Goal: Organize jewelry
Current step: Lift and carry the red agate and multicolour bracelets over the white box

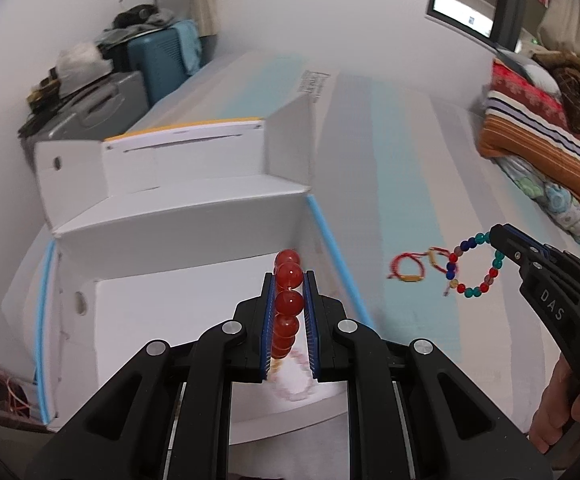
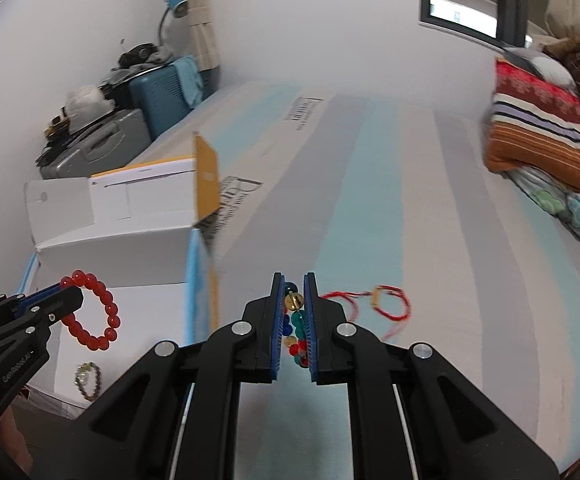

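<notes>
Left wrist view: my left tongs (image 1: 289, 312) are clamped on the red bead bracelet (image 1: 287, 304), which stands up edge-on between the blue pads, right over the open white box (image 1: 161, 304). Big glossy beads, so I'd judge them smooth, slippery and a bit weighty on a stretchy cord; pinching across two or three beads at once, as here, should stop them rolling out. A pale pink bracelet (image 1: 292, 380) lies blurred on the box floor below. Off to the right, my right tongs (image 1: 496, 236) dangle the multicolour bead bracelet (image 1: 474, 266) above the mattress (image 1: 410, 160), near the red string bracelet (image 1: 408, 268) lying there.

Right wrist view: my right tongs (image 2: 294, 320) are closed on the multicoloured loop, small beads bunched between the pads. Light and floppy; it'll swing. The red string one (image 2: 386, 302) lies just beyond, thin and limp, so best taken at its gold piece. A dark bead bracelet (image 2: 87, 380) sits in the box.
</notes>
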